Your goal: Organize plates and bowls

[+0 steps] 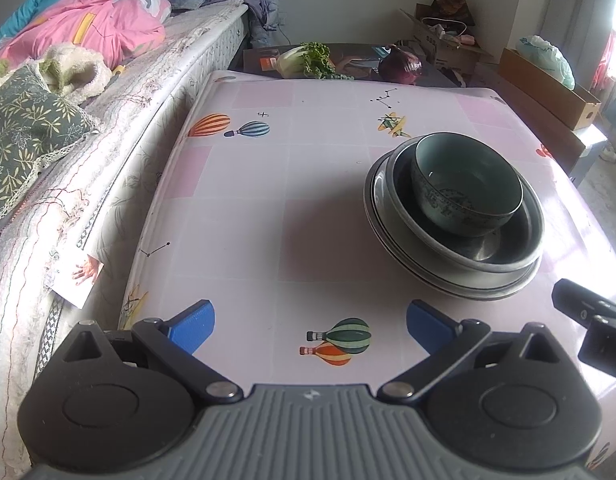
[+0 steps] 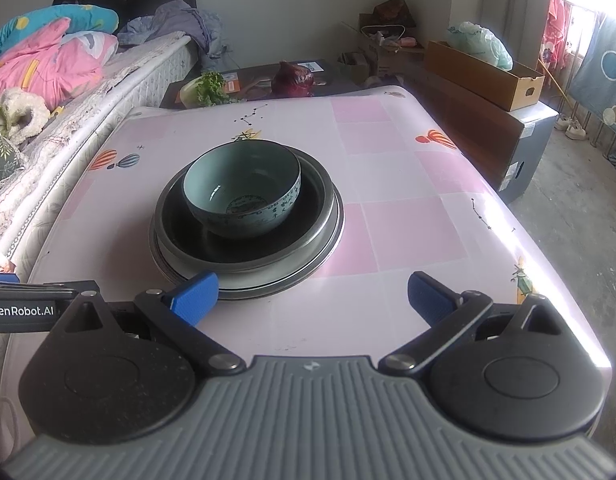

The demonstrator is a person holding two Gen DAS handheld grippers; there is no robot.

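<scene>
One stack looks done: bowl [image 2: 242, 188] nested in plates [image 2: 248, 240] mid-table [image 2: 407, 216], both grippers, left [image 1: 310, 326] and right [image 2: 312, 295], wide, empty, near it; likely nothing left.

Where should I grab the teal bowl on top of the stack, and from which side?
Take the teal bowl by its rim, one finger inside and one outside the wall. It sits upright and empty in the metal dish, so its lower body is sunk below that dish's edge; only the rim stands free. Come from above on the near side, probably with the right gripper, open and almost facing it.
</scene>
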